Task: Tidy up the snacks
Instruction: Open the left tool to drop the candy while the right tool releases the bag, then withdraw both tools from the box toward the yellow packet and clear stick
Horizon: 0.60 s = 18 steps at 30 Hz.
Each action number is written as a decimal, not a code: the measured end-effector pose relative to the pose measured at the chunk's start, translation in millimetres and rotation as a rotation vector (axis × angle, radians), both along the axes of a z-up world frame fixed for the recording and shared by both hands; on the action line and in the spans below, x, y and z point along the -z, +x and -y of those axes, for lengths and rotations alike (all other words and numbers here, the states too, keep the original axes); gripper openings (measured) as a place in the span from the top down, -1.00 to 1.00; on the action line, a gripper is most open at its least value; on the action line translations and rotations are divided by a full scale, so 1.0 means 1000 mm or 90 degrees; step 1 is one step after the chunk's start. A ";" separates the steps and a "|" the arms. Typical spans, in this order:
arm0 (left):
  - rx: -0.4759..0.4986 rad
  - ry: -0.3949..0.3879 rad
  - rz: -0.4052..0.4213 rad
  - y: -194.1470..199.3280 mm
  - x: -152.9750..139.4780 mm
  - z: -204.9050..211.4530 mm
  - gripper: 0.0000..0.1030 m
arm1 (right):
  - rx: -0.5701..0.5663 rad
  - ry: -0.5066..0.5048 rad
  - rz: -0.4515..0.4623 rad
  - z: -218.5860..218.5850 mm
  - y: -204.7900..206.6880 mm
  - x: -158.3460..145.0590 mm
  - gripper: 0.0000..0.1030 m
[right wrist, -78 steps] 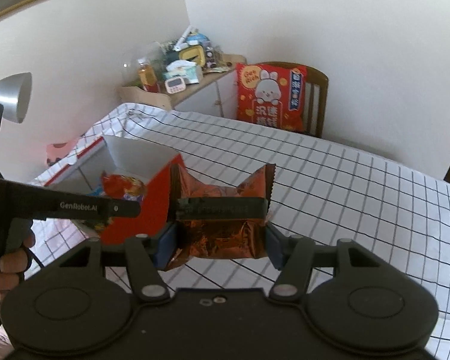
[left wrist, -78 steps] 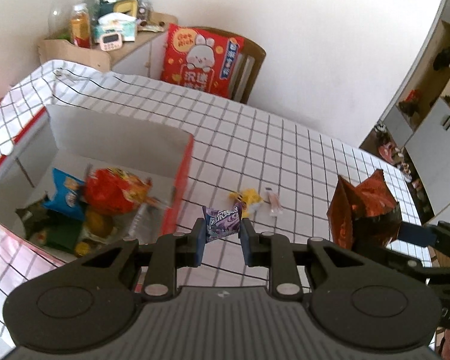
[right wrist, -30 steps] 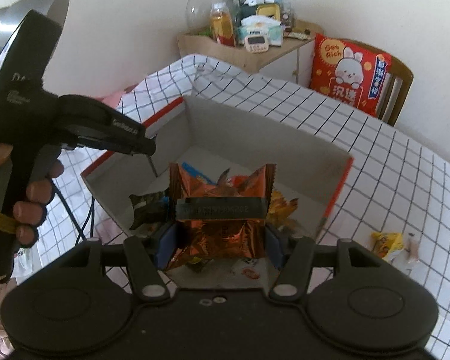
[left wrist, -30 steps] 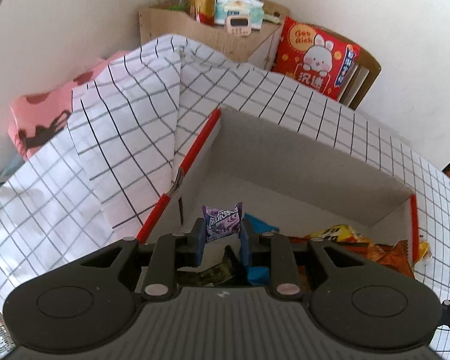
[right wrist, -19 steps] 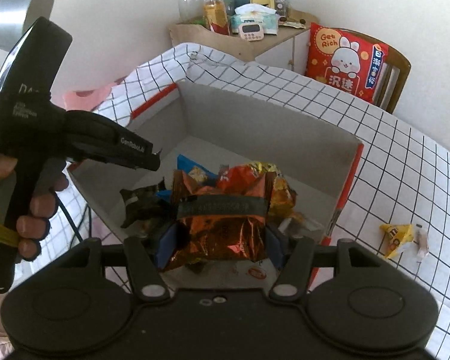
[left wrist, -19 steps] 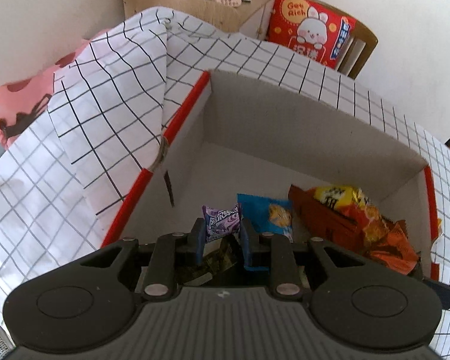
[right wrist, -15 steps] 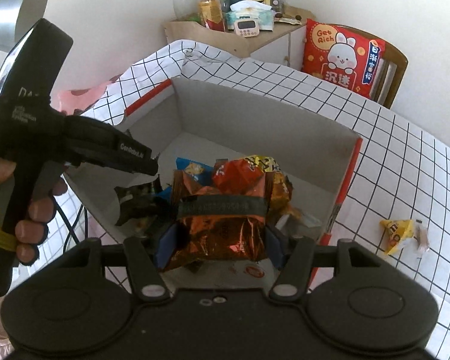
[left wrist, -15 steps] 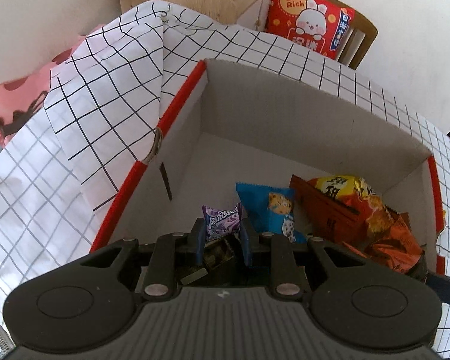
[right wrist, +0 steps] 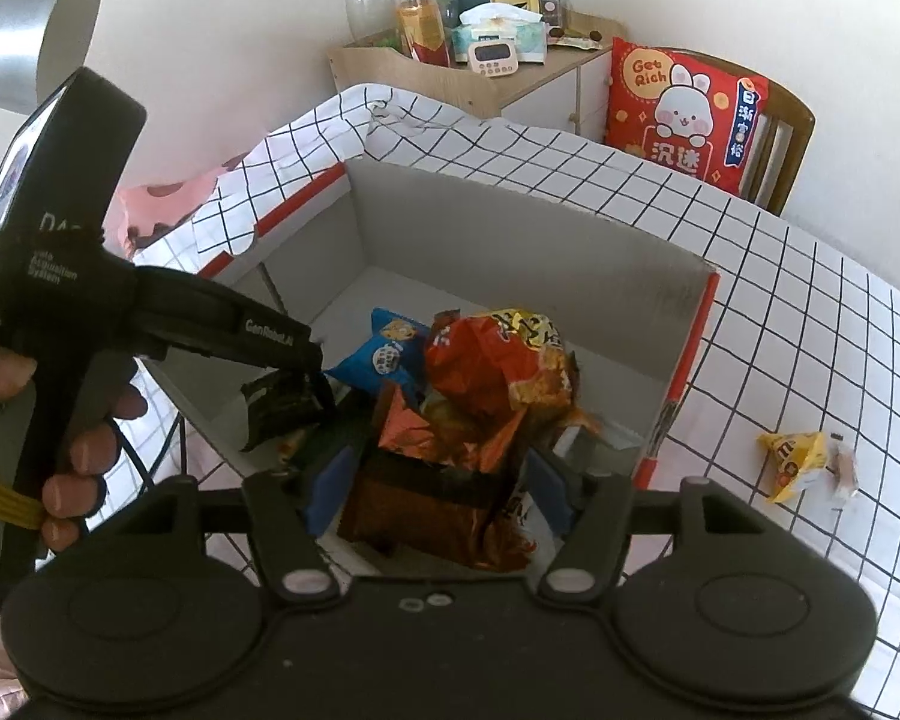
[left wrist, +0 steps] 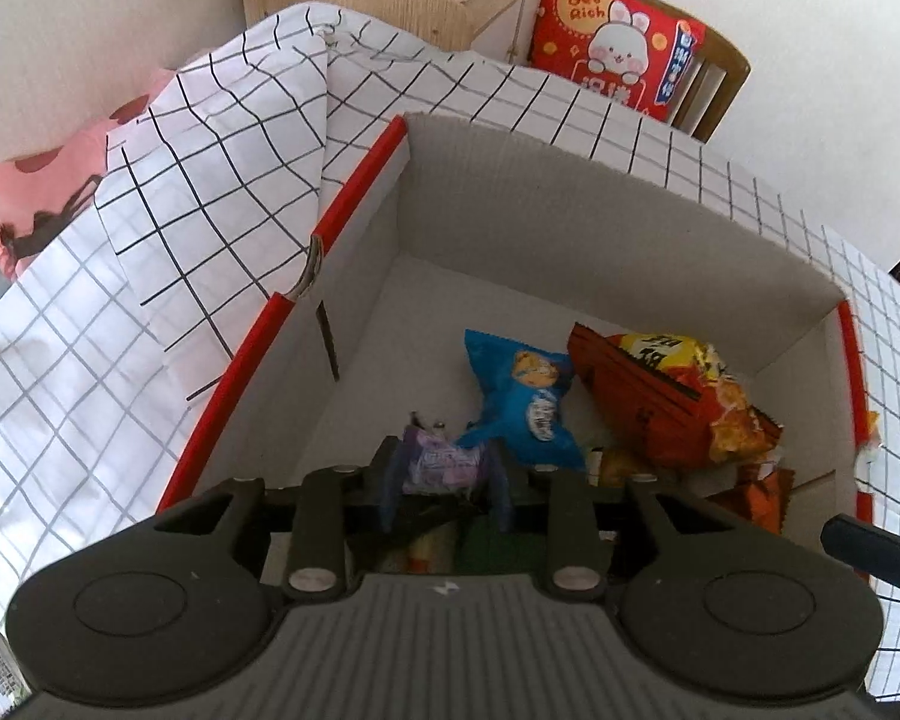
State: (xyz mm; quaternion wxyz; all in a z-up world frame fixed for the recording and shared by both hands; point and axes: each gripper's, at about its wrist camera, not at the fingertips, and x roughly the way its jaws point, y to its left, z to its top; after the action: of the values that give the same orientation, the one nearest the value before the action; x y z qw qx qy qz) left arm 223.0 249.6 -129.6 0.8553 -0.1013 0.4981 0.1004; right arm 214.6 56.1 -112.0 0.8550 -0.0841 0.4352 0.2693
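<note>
Over the red-edged cardboard box [left wrist: 600,192] on the checked tabletop [right wrist: 810,324], the left tool [left wrist: 444,477] is spreading its jaws, the purple candy packet [left wrist: 441,462] loose between them. Rightward, the right tool [right wrist: 438,495] is opening too, the orange foil snack bag [right wrist: 432,480] slipping free between its pads.

1 cardboard box [left wrist: 600,192] sits on 1 checked tablecloth [left wrist: 150,276]. Inside the box, 1 blue packet [left wrist: 525,396], 1 red-and-yellow bag [left wrist: 660,384], 1 purple candy [left wrist: 444,459], 1 orange foil packet [right wrist: 432,492] and 1 dark wrapper [right wrist: 279,399] can be counted; others are hidden. Outside lie 1 yellow candy [right wrist: 795,459] and 1 small white wrapper [right wrist: 843,468]. 2 grippers: left gripper [left wrist: 447,480], right gripper [right wrist: 438,489]. 1 red cushion [right wrist: 684,114].
</note>
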 end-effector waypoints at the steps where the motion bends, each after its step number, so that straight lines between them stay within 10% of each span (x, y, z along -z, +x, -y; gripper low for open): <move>1: -0.001 0.002 0.006 -0.002 -0.003 0.001 0.20 | 0.000 0.003 0.002 0.001 -0.001 -0.002 -0.30; 4: -0.001 0.005 0.034 -0.010 -0.013 0.004 -0.07 | 0.000 0.011 0.008 0.004 -0.003 -0.008 -0.33; 18: 0.017 0.031 0.114 -0.038 -0.053 0.034 -0.16 | 0.004 0.048 0.045 0.029 -0.019 -0.039 -0.59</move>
State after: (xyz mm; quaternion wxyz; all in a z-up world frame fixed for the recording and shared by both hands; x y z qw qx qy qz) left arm 185.5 215.5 -76.5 0.8999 -0.0819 0.4185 0.0915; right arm 195.8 27.1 -73.0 0.8732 -0.0602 0.3946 0.2797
